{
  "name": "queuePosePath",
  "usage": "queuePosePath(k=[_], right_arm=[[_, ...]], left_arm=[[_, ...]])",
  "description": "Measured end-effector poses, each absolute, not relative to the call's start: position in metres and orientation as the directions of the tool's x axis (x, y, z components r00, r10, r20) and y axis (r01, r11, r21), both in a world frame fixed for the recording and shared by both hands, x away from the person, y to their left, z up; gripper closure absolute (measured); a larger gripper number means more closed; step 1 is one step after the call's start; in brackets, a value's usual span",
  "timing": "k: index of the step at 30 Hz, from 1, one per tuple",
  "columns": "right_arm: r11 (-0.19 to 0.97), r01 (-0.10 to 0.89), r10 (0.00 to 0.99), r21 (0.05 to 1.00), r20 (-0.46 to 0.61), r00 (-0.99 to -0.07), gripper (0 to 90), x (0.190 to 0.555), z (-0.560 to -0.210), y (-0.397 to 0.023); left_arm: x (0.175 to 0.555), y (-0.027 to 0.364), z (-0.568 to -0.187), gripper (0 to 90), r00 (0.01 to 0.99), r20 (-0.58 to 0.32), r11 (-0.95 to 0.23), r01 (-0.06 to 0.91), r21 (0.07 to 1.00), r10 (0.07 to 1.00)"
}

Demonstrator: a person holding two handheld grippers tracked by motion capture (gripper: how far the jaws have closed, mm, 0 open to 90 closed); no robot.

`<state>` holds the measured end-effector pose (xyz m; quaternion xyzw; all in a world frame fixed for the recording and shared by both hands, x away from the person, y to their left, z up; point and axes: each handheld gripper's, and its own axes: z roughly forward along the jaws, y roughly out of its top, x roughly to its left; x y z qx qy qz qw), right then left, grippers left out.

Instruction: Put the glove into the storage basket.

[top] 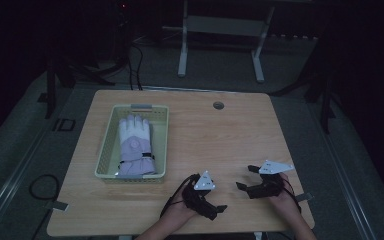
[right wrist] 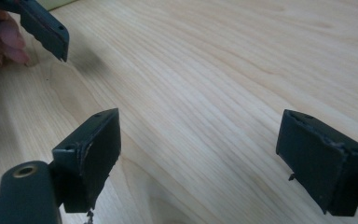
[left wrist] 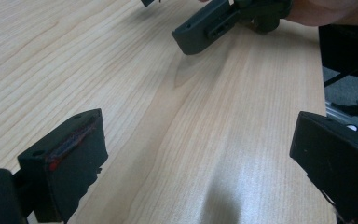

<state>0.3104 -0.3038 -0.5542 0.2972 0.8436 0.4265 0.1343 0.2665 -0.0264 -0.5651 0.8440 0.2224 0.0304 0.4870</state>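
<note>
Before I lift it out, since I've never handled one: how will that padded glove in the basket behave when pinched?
The glove looks thick and quilted, so it will probably sag and fold instead of staying flat. It seems light for its bulk. It lies lengthwise in the basket, so a cuff pinch may drag its fingers along the mesh.

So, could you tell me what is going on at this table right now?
A person holds a tool in each hand near the front edge of the wooden table. The left tool and the right tool are both open with nothing between their jaws, hovering over bare wood. A white and lilac glove lies in the pale green basket at the left, untouched.
</note>
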Motion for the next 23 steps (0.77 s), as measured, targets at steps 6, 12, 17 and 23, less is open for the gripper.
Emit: queuePosePath(k=[6, 12, 17, 23], right_arm=[[0.459, 0.341, 0.6, 0.821, -0.004, -0.8, 13.8, 0.3058, -0.5562, -0.3089], [0.45, 0.327, 0.6, 0.831, -0.01, -0.8, 13.7, 0.3052, -0.5567, -0.3119], [0.458, 0.327, 0.601, 0.827, -0.017, -0.799, 13.7, 0.3053, -0.5587, -0.3126], [0.45, 0.327, 0.605, 0.831, -0.015, -0.796, 13.7, 0.3053, -0.5585, -0.3134]], left_arm=[[0.2606, -0.0228, -0.565, 5.5, 0.907, -0.133, -0.399, 0.302, 0.866, 0.399], [0.2593, -0.0235, -0.5645, 5.4, 0.915, -0.134, -0.409, 0.296, 0.863, 0.38], [0.2599, -0.0229, -0.5646, 5.5, 0.914, -0.139, -0.402, 0.299, 0.866, 0.381], [0.2599, -0.0235, -0.5658, 5.5, 0.914, -0.135, -0.409, 0.299, 0.862, 0.383]])
